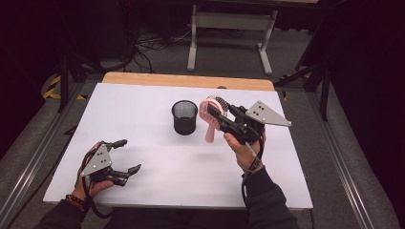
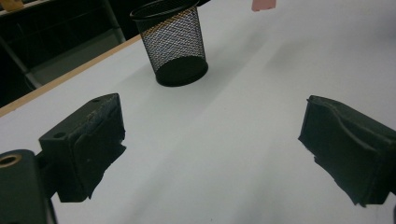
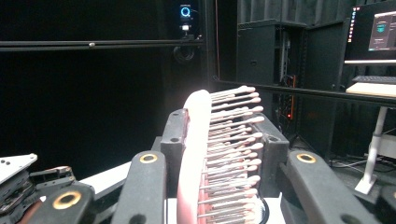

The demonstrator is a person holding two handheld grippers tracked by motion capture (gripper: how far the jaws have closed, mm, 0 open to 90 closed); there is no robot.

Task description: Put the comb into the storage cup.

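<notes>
Bristles of clamped hairbrush [image 3: 224, 154] face right claw's [image 3: 219, 140] camera

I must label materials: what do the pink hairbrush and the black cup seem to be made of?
Pink hairbrush: probably plastic, smooth and slightly glossy; its thin bristles have rounded tips. Black cup: apparently metal wire mesh, matte black; the table shows through its wall.

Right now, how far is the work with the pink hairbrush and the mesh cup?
Done: the right gripper is shut on the pink hairbrush and holds it above the white table. In hand: carrying it beside the black mesh cup. Left: probably putting it in the cup. The left gripper rests open.
</notes>
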